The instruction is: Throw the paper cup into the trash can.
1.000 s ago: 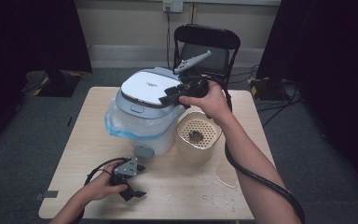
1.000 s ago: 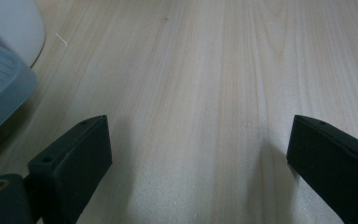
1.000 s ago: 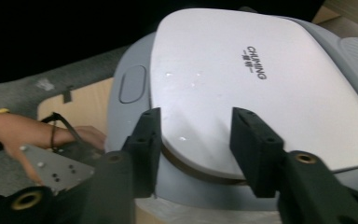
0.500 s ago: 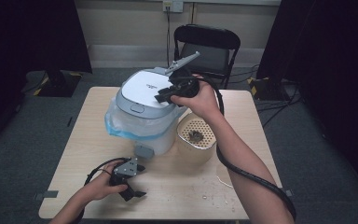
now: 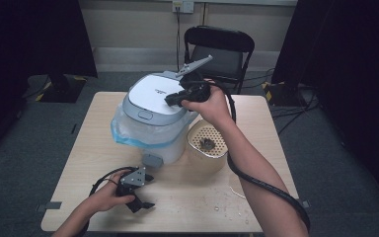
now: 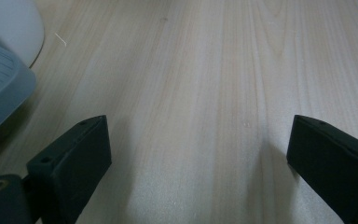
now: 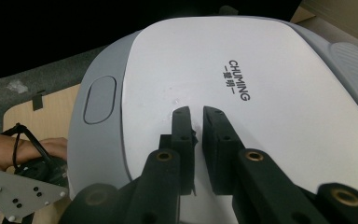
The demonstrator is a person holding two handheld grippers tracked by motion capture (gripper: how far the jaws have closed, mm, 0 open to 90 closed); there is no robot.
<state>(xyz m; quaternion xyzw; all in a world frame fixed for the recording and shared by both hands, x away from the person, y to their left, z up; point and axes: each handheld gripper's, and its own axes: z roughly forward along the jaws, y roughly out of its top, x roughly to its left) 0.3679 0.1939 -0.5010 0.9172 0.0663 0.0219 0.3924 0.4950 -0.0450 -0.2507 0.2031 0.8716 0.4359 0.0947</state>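
The rice cooker (image 5: 153,116) sits upright, latch button toward the person. The right gripper (image 7: 196,116), jaws just pressed together, empty, seemingly touches its lid (image 7: 242,84). The left gripper (image 6: 196,140) rests spread on the table (image 6: 214,70).

White-lidded grey appliance (image 5: 153,111), lid apparently shut, upright mid-table.

Table (image 5: 256,197): pale wood-grain laminate, smooth, faintly satin in the left gripper view; appliance lid (image 7: 261,60): smooth white plastic with a soft sheen, framed by matt grey plastic; film (image 5: 123,133) around the appliance body: thin, clear bluish plastic, wrinkled and glossy; perforated basket (image 5: 208,148): cream plastic, matt; right gripper (image 7: 195,116) and left gripper (image 6: 196,154): matt black plastic, slightly grainy; chair (image 5: 219,49): black, dull finish.
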